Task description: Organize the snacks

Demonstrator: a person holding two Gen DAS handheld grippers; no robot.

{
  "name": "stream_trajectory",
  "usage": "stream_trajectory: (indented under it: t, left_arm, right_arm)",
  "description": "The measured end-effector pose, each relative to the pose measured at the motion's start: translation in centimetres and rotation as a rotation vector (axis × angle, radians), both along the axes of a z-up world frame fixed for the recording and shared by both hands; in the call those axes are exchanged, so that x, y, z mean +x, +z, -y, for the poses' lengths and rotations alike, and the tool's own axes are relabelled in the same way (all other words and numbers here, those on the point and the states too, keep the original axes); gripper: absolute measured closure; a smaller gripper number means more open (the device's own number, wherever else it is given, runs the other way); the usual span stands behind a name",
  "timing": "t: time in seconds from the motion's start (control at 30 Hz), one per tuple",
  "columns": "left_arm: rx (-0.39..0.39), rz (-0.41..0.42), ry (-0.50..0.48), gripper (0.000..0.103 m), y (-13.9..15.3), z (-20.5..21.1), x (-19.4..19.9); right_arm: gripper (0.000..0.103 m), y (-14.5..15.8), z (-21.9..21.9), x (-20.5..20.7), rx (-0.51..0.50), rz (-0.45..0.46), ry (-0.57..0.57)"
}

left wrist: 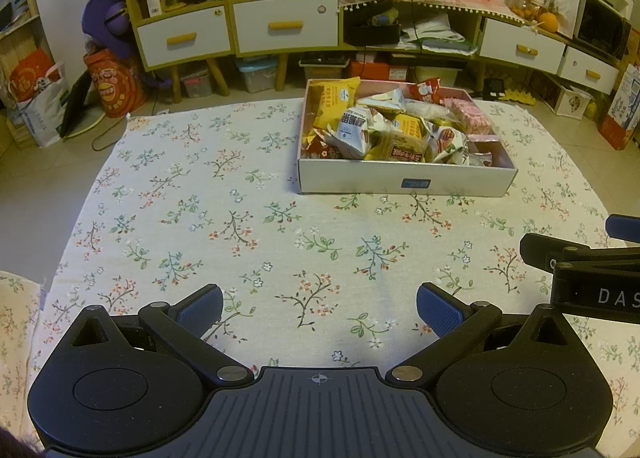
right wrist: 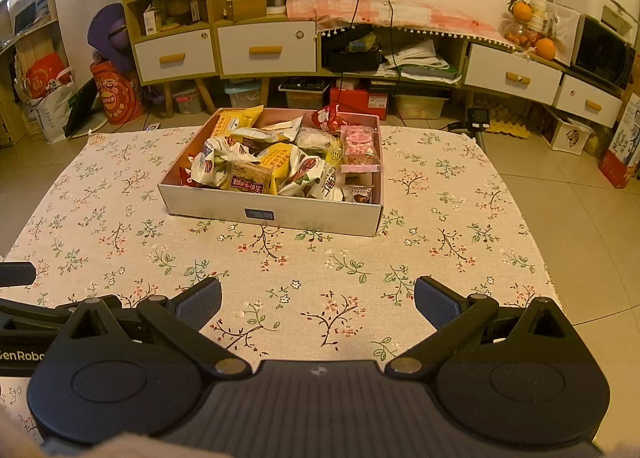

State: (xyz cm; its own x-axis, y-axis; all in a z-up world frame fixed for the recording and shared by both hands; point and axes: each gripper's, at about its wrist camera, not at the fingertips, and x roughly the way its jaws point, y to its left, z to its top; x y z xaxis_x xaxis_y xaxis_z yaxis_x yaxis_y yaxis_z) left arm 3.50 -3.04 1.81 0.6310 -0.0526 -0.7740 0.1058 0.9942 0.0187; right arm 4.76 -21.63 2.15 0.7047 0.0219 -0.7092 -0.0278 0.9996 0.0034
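Both hand-held grippers, left hand-held gripper (left wrist: 319, 312) and right hand-held gripper (right wrist: 318, 308), wide apart, seemingly empty.

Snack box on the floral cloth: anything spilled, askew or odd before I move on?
Nothing spilled. The snack box sits flat on the floral cloth, its packets heaped loosely, with a red packet poking above the far rim. Both the left gripper and the right gripper are open and empty.
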Motion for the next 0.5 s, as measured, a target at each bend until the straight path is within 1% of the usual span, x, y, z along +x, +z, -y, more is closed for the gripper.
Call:
stream_trajectory:
  t: [0.5]
  left_arm:
    - [0.007,0.0,0.002,0.0,-0.01,-0.14,0.01]
  right_arm:
    - [0.0,-0.02,-0.05,-0.01,-0.002,-0.002,0.001]
